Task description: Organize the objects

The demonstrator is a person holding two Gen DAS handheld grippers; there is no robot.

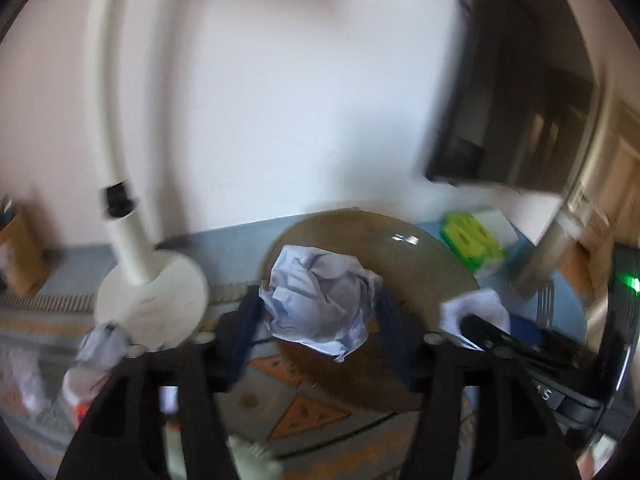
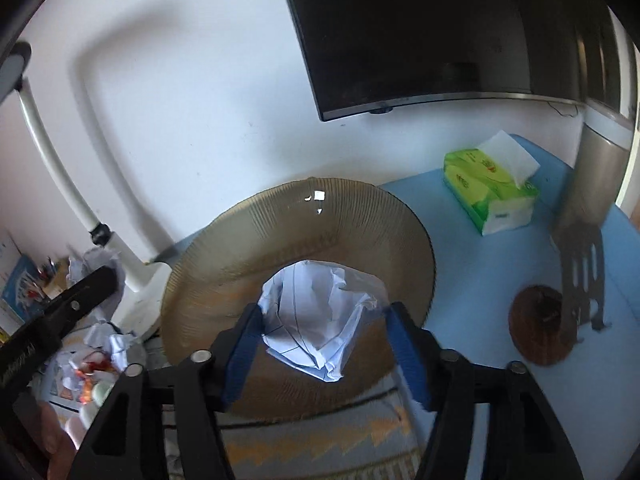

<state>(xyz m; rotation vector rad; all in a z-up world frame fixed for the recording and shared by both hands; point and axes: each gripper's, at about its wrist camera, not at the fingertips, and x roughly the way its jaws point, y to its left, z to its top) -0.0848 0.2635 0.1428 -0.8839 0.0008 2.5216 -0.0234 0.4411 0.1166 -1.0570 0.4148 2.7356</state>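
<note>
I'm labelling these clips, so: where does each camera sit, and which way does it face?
Left wrist: on the left gripper, looking down along its fingers at a crumpled paper ball; the other gripper shows at the right.
Right wrist: on the right gripper, facing its own paper wad.
Shared: ribbed plate, tissue box, lamp base.

We have both cameras riding on the grippers, tilted down and facing the far white wall (image 2: 208,100). Both sit close above the ribbed brown plate (image 2: 224,264) (image 1: 424,256). Shared ground: that plate, the green tissue box (image 2: 480,184) (image 1: 472,240) far right, and the white lamp stand (image 1: 132,240) (image 2: 132,264) left.
</note>
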